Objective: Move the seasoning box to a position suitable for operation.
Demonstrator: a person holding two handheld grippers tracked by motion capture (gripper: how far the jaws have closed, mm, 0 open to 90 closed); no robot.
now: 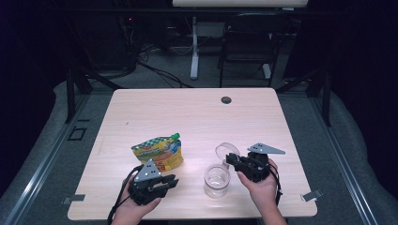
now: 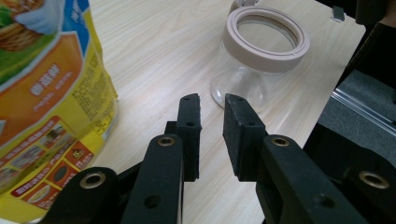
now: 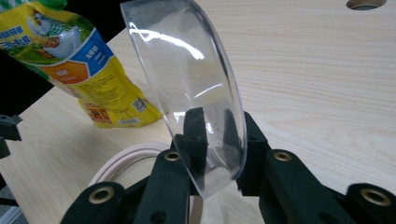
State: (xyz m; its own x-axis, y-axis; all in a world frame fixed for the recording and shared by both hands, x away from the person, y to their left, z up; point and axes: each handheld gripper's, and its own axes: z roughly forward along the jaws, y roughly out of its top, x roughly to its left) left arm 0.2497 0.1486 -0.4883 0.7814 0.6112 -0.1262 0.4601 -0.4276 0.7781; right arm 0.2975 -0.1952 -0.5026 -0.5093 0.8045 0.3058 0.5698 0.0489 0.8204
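My 2 black jaws look like matt plastic, with duller, rubbery pads (image 2: pixel 189 122). The lid (image 3: pixel 187 88) between my right pads is clear, glossy plastic catching white glare. The jar (image 2: pixel 254 70) looks smooth and transparent, with a matt beige plastic collar. The pouch (image 2: pixel 46 98) is shiny printed film, slightly crinkled. The table (image 1: pixel 187 112) is pale wood-grain laminate, satin-smooth.

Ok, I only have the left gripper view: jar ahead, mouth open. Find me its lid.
Observer: The right tool is clamped on the clear lid, holding it on edge.
Operator: Say where that sits from the jar.
Observer: In the high view, the lid is just past the jar, at its far right side.
Operator: Describe the pouch's top.
Observer: The pouch has a green cap at its far right corner.
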